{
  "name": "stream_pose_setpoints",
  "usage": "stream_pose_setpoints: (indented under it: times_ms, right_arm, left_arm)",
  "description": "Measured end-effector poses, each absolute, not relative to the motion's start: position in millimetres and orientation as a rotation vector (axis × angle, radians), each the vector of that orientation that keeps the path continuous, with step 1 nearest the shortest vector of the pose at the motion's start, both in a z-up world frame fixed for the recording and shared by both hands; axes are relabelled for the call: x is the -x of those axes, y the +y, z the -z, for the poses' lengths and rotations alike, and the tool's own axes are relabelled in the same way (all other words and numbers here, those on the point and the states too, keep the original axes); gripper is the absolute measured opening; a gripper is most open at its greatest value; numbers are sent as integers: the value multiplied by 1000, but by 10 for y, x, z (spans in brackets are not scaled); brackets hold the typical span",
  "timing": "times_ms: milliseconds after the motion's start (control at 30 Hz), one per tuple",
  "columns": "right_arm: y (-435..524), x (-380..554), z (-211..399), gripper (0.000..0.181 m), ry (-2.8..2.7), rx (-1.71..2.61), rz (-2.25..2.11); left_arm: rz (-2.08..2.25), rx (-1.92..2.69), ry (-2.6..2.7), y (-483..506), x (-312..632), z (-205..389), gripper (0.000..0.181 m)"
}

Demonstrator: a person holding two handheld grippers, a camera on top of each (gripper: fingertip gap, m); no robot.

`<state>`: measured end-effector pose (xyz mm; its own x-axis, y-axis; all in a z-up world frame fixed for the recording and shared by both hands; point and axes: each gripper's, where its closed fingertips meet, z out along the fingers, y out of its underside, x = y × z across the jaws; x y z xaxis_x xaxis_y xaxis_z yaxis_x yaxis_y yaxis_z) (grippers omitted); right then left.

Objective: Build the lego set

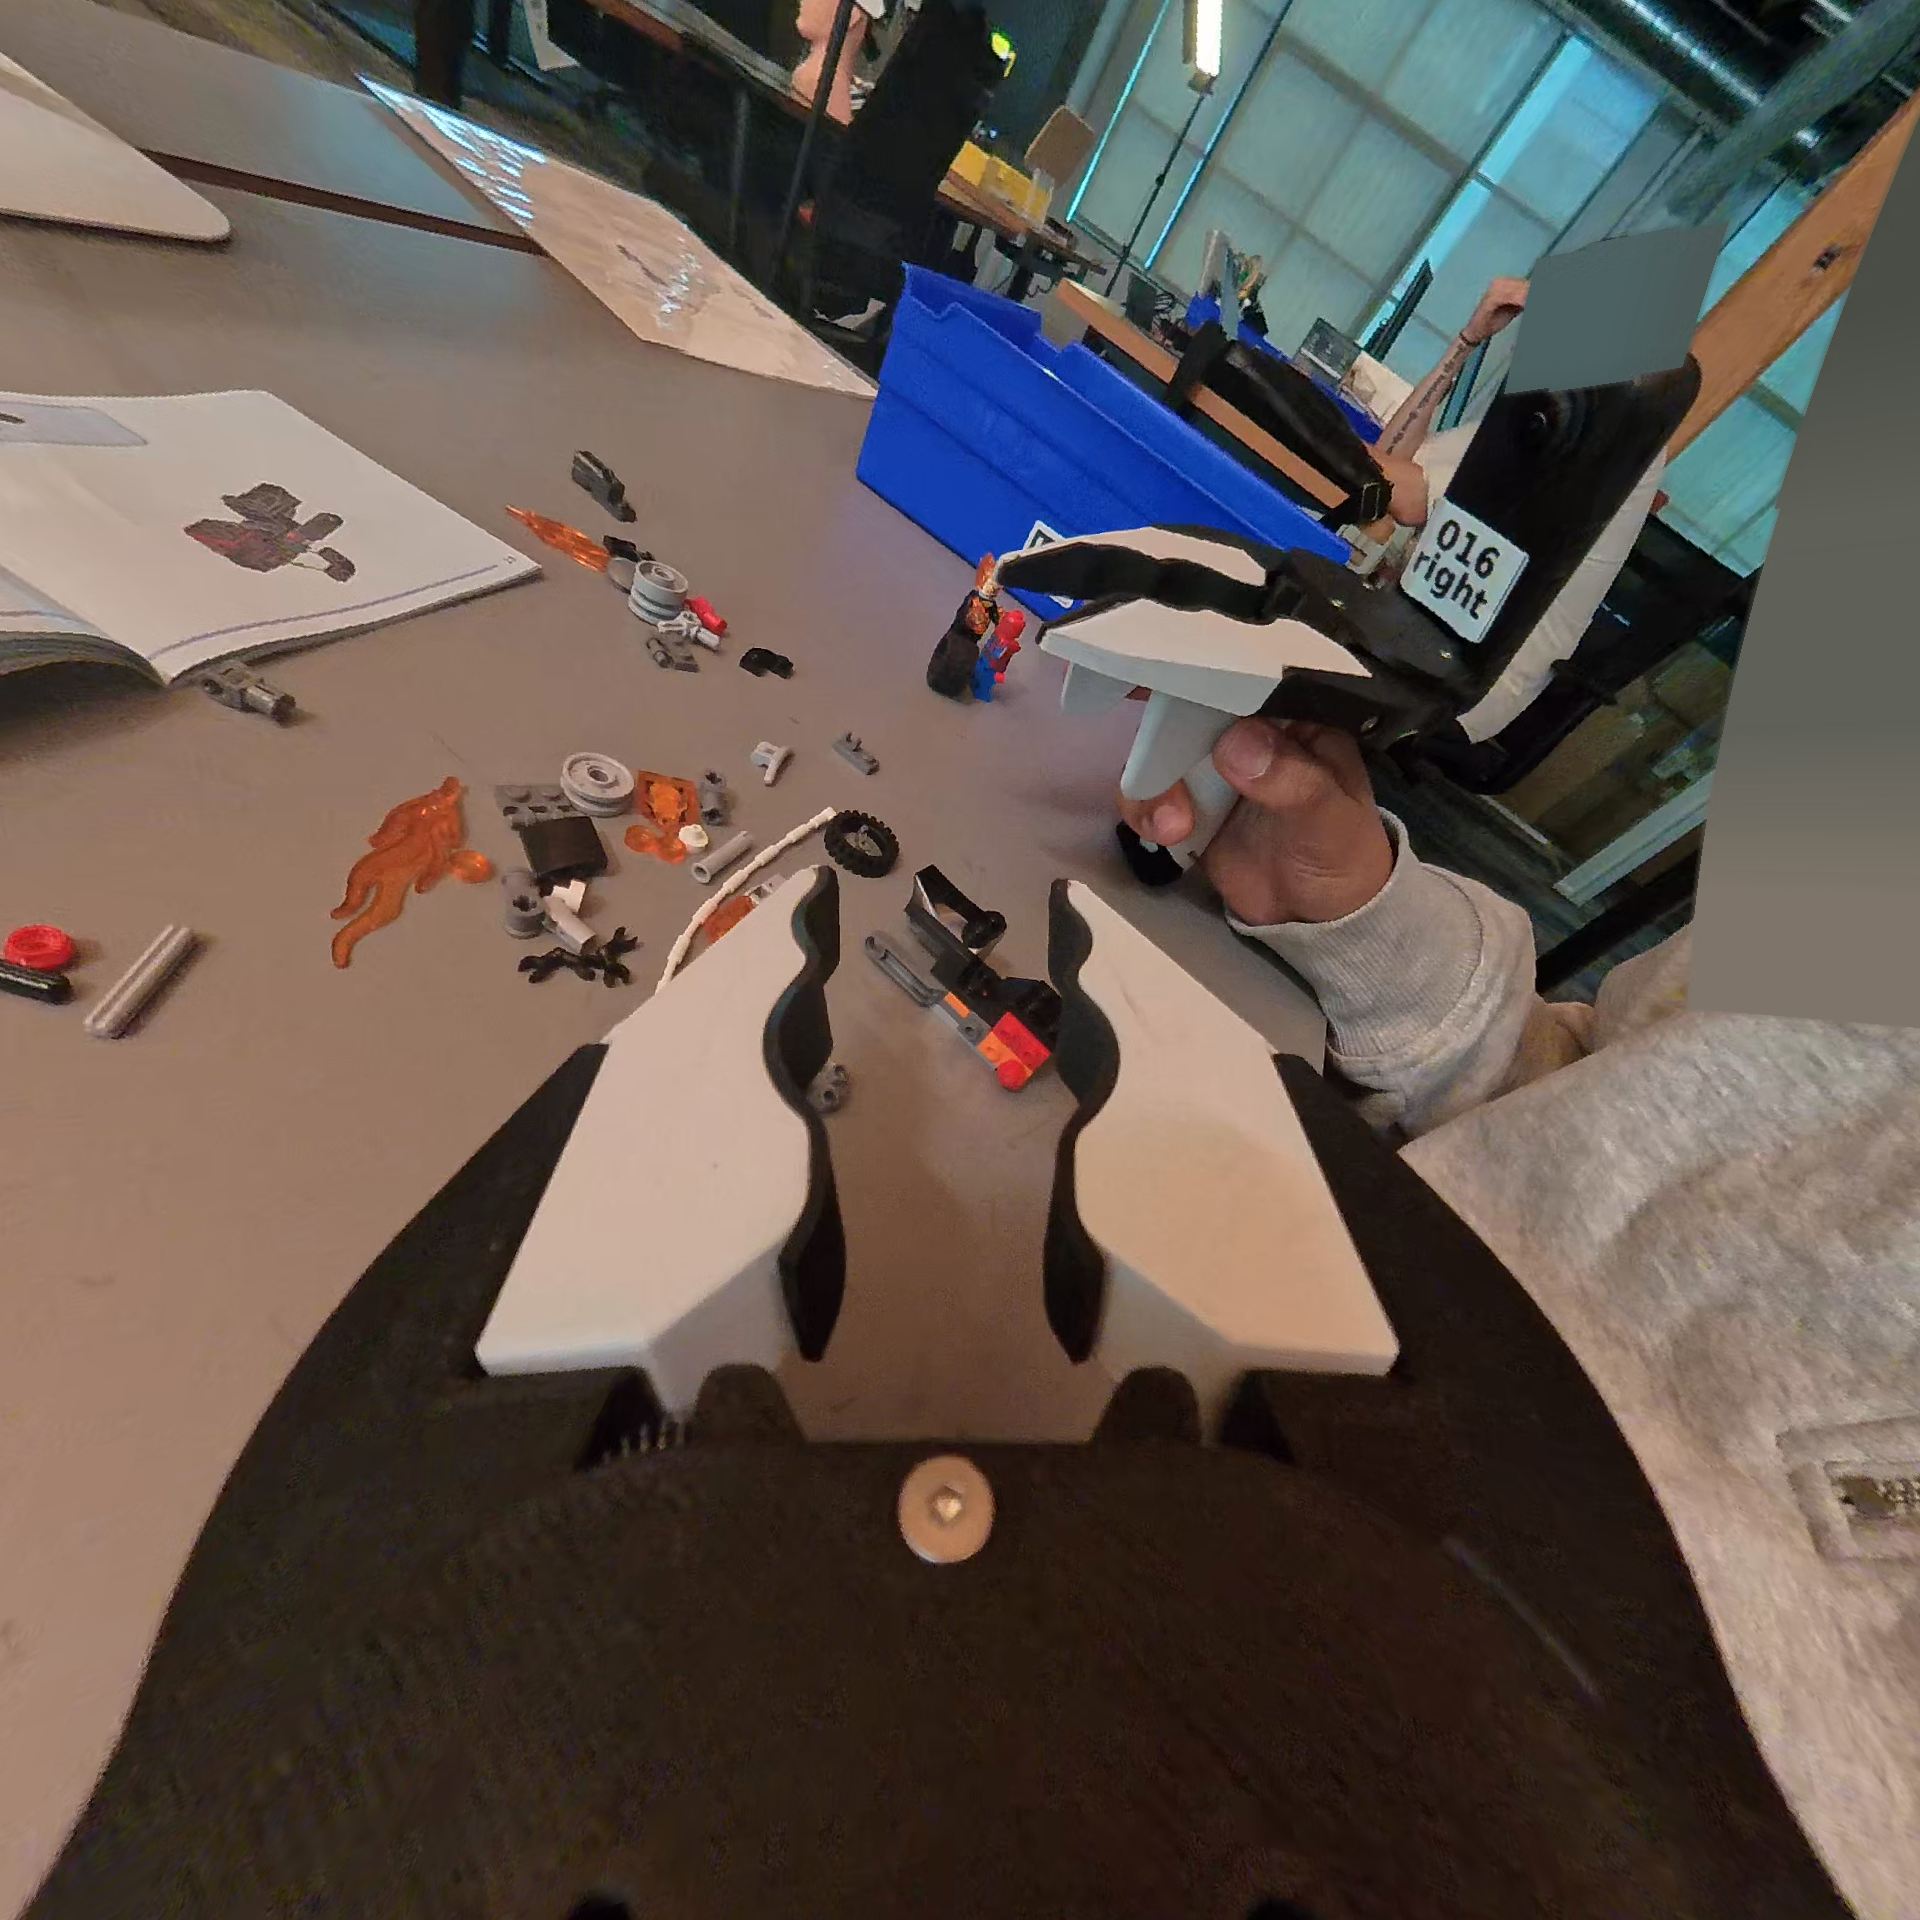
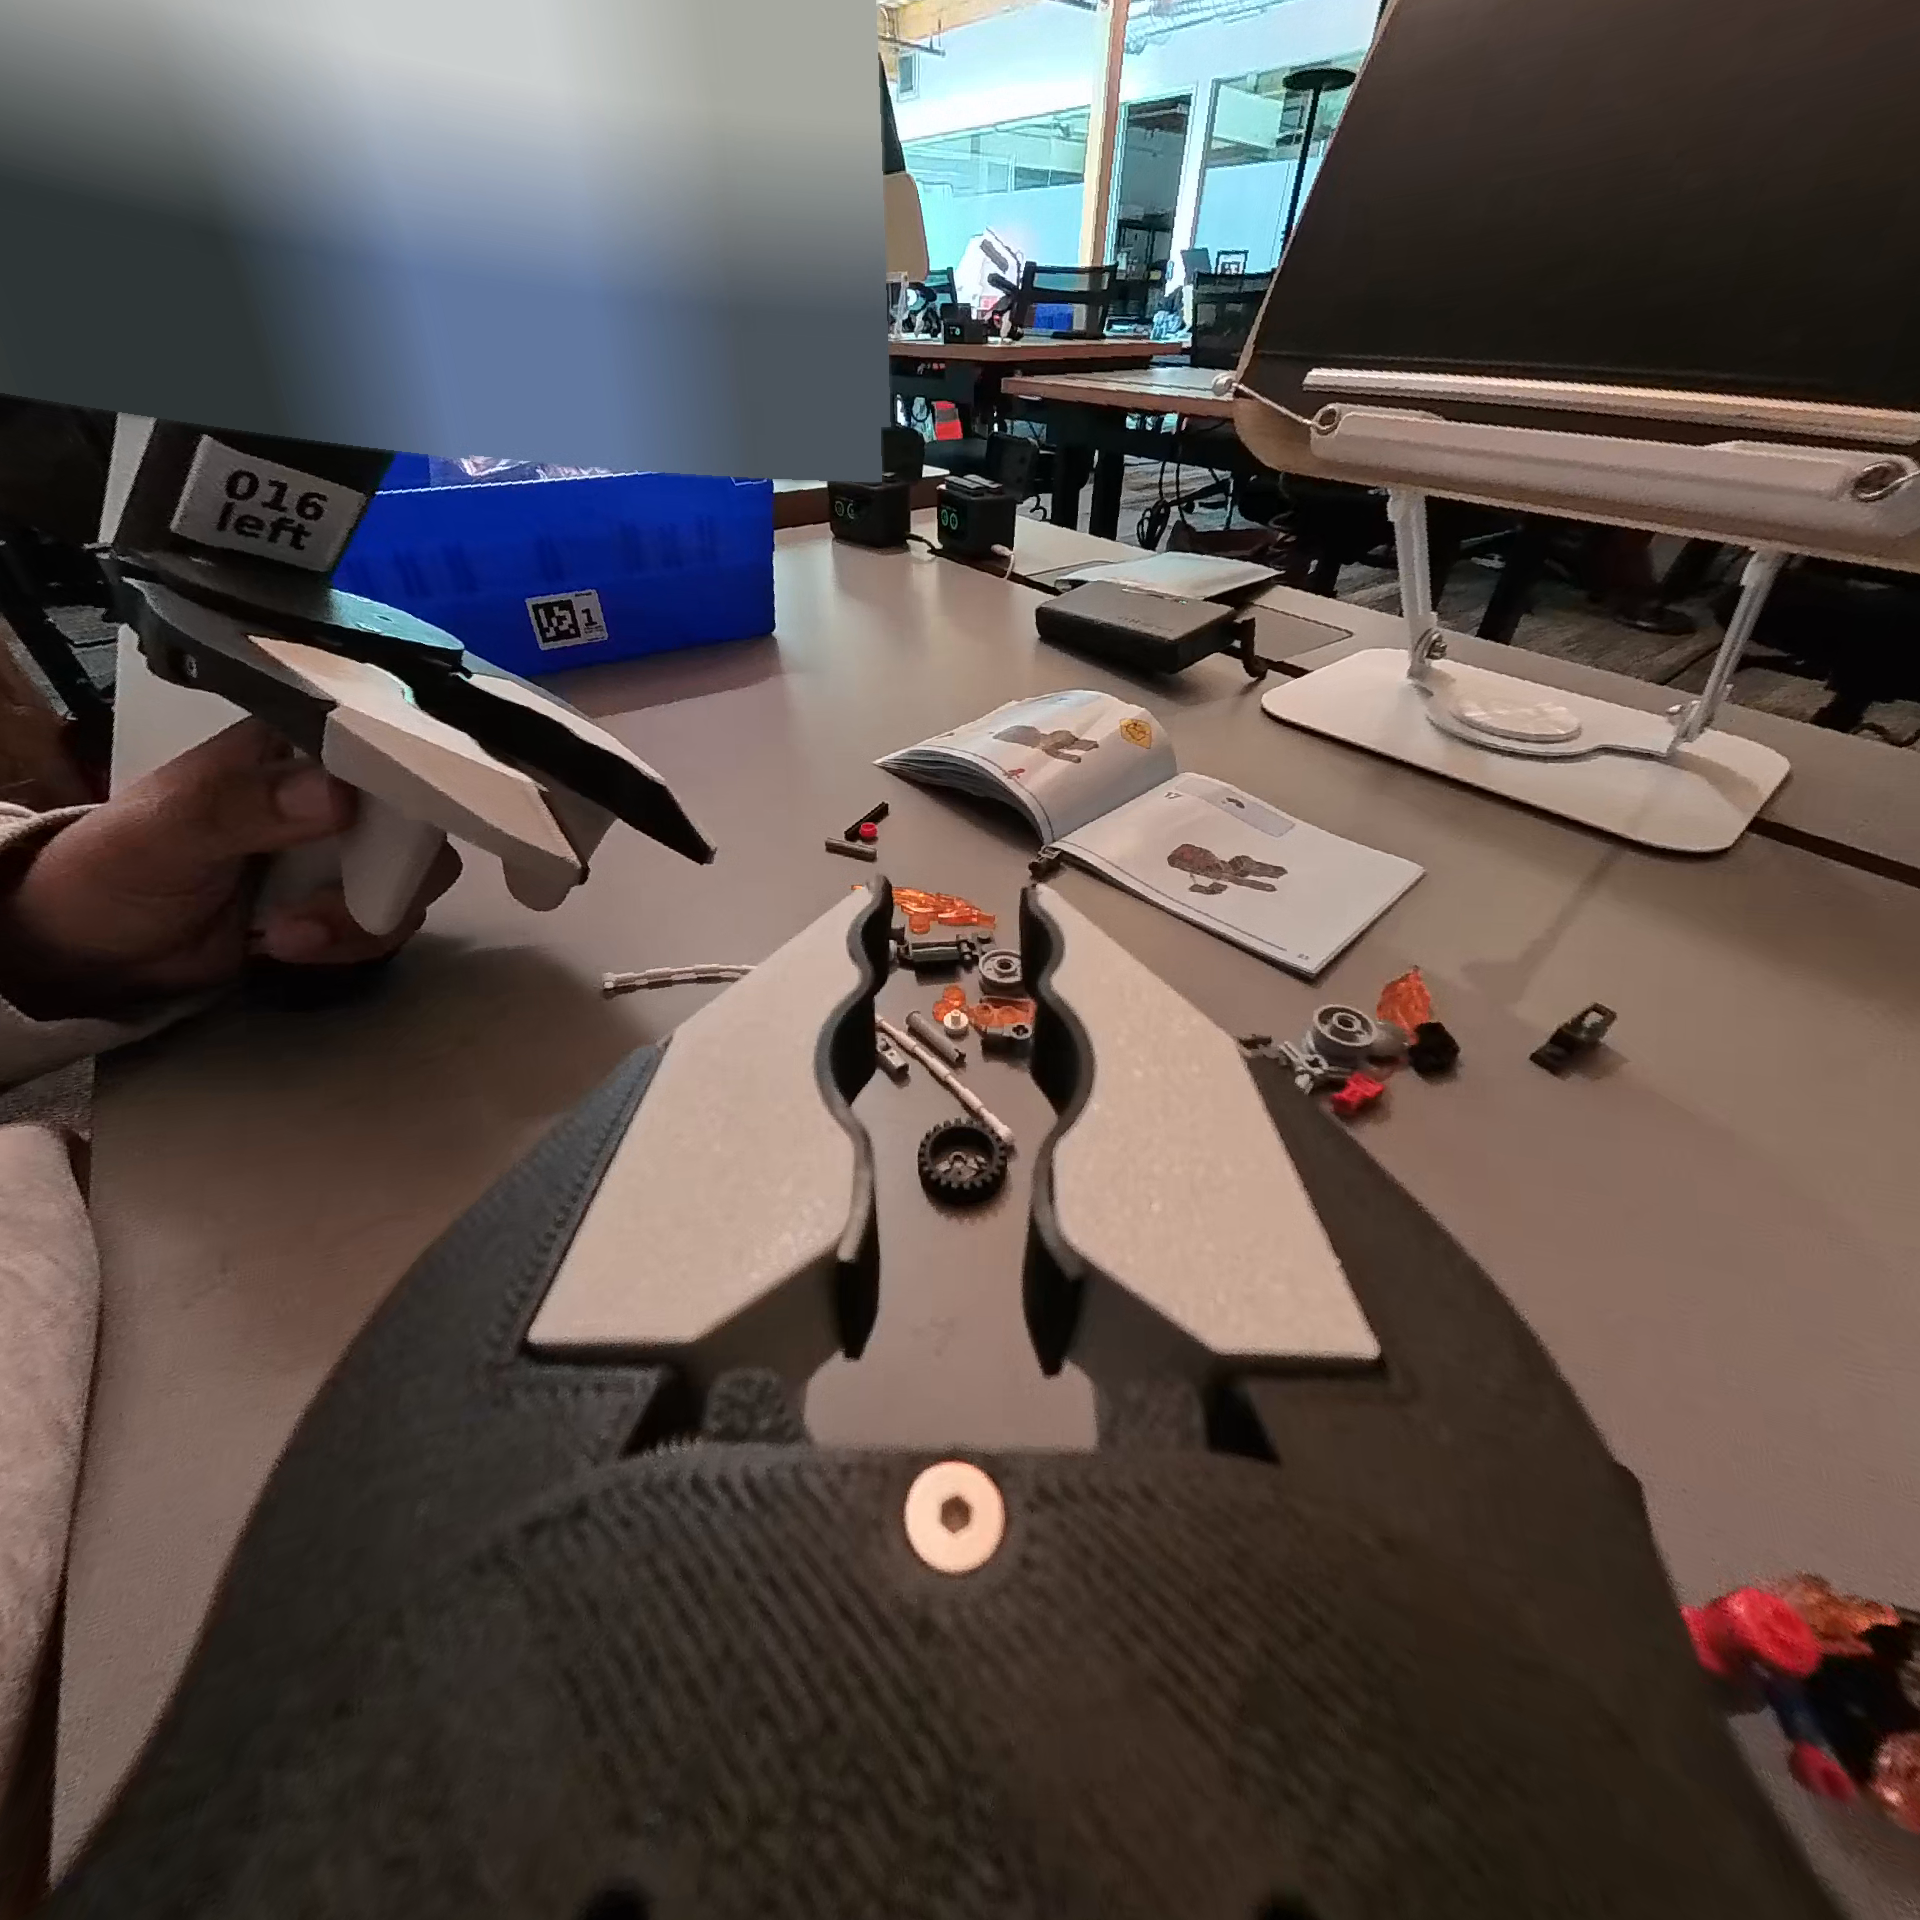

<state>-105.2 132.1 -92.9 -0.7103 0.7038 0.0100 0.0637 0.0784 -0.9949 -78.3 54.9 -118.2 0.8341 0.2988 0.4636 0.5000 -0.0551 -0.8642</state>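
Loose lego pieces lie on the grey table [image 1: 260, 1143]: an orange flame [image 1: 400, 862], grey wheel hubs [image 1: 597, 781], a black tire [image 1: 860, 842] and a white chain [image 1: 748, 883]. My left gripper [image 1: 940, 904] is open and empty, low over the table. A partly built black, orange and red assembly [image 1: 987, 997] lies between its fingertips, near the right one. My right gripper [image 2: 956, 904] is open and empty, with the tire [image 2: 963, 1161] on the table under the gap between its fingers. Two minifigures [image 1: 977, 639] stand by the right gripper's tips [image 1: 1029, 603].
An open instruction booklet [image 2: 1143, 821] lies beyond the pieces. A blue bin [image 1: 1039, 447] stands at the table's far side. A white monitor stand [image 2: 1527, 727] and a black box [image 2: 1132, 623] are at the back. The left gripper [image 2: 644, 862] shows in the right wrist view. There is about 9 cm between the tips of the two grippers. Measured from the fingertips, the orange flame [image 1: 400, 862] is 10 cm or so from the left gripper and 15 cm from the right. My right wrist view [image 2: 921, 902] looks at it from another angle.
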Motion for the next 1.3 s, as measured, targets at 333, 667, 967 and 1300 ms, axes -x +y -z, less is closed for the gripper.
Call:
stream_pose_setpoints:
  times_ms: [333,667,967,1300]
  right_arm:
    - [1323,1031,906,23,-1848,740,-1685]
    - [1318,1032,909,23,-1851,739,-1682]
    - [1313,1035,911,23,-1854,739,-1680]
    - [1311,1040,909,23,-1852,738,-1681]
  left_arm:
    - [185,1651,-636,545,785,1180,38]
    - [185,1648,-635,542,786,1175,38]
    - [191,1649,-639,545,788,1180,38]
    - [193,1648,-641,545,790,1182,38]
